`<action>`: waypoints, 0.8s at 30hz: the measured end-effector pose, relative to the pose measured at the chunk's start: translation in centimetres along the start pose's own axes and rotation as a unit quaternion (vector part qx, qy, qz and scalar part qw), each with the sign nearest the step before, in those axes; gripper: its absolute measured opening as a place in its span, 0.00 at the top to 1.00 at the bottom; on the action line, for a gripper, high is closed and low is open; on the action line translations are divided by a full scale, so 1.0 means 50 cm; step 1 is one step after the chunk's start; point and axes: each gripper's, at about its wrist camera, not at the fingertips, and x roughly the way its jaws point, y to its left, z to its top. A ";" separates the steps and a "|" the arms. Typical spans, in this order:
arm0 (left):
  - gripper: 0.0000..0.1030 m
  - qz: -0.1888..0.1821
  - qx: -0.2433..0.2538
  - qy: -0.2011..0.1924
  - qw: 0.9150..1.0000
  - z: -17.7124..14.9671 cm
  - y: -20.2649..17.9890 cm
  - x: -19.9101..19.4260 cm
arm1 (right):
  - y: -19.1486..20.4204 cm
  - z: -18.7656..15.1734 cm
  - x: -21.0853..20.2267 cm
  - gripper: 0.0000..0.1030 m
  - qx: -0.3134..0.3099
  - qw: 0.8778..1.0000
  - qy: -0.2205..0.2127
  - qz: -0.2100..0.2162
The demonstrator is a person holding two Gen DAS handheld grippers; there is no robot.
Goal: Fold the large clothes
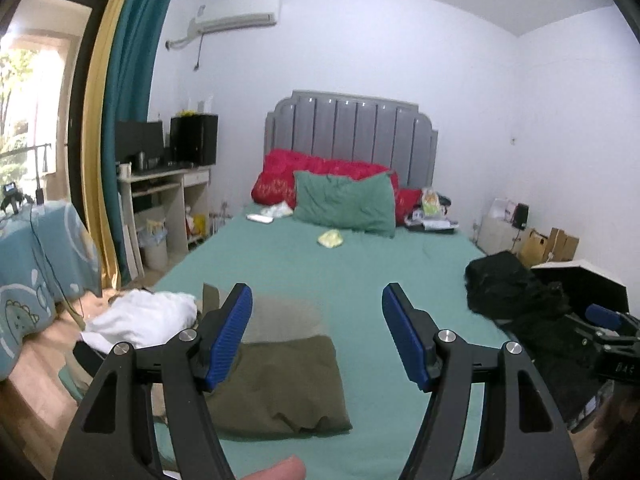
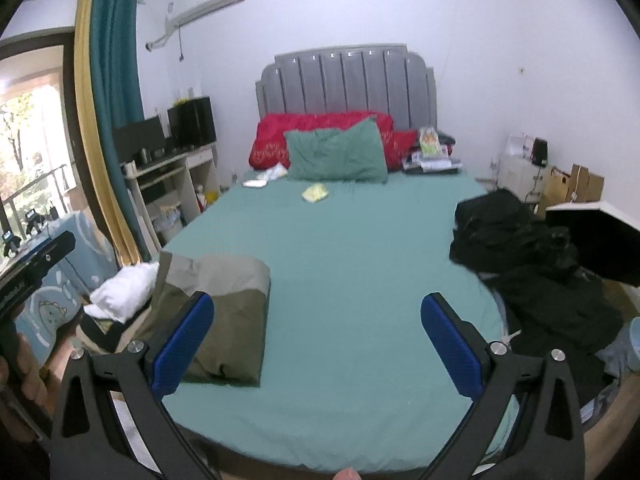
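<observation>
Both grippers' fingers (image 1: pixel 236 332) (image 2: pixel 448 344) spread wide, empty, above folded olive garment (image 2: pixel 228 320).

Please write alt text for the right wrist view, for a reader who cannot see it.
Open jaws of the right gripper hang empty above a green bed. A folded olive garment lies at left and a black clothes pile at right.

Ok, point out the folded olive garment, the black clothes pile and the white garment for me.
folded olive garment (image 2: pixel 232 320): right wrist view, middle of its top face.
black clothes pile (image 2: pixel 516 252): right wrist view, upper heap at the bed's right edge.
white garment (image 1: pixel 140 316): left wrist view, centre of the crumpled bundle.
</observation>
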 end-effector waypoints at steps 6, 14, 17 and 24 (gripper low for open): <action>0.31 -0.014 0.021 -0.024 0.999 0.016 0.006 -0.045 | 0.036 0.027 -0.059 0.01 -0.013 0.999 -0.044 0.007; 0.31 -0.026 0.008 -0.021 0.999 -0.005 0.044 -0.043 | 0.069 0.017 -0.047 0.01 -0.015 0.998 -0.061 0.013; 0.31 -0.017 0.013 -0.019 1.000 -0.017 0.048 -0.034 | 0.081 0.003 -0.026 0.01 -0.017 0.999 -0.050 0.009; 0.31 -0.016 0.005 -0.002 1.000 -0.033 0.059 -0.006 | 0.095 -0.018 0.009 0.01 -0.013 0.999 -0.030 0.007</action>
